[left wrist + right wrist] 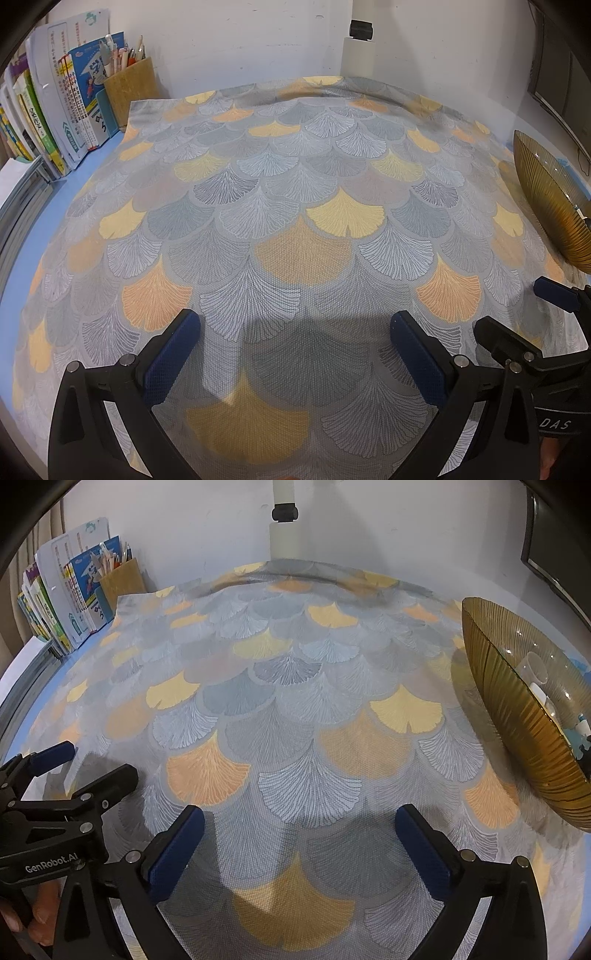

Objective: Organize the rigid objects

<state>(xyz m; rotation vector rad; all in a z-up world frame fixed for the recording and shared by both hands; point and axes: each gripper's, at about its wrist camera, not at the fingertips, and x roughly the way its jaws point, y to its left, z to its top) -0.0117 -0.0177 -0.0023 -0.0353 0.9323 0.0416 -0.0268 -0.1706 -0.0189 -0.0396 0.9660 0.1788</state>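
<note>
A ginkgo-patterned cloth [295, 709] covers most of the table. A ribbed amber bowl [517, 723] sits at its right edge, holding small objects. Books [55, 110] and a pen holder [129, 88] occupy the far-left corner. The left gripper [295, 354] and right gripper [299, 842] both hang released, jaws wide, nothing between them.

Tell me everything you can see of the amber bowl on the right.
The amber bowl is translucent, glass-like, with fine ribs fanning up its outer wall and a thin rim. It rests upright on the right edge of the leaf-patterned cloth. Inside lie small pale items, one apparently a clear little cup; the rest is unclear. No gripper touches it.
</note>
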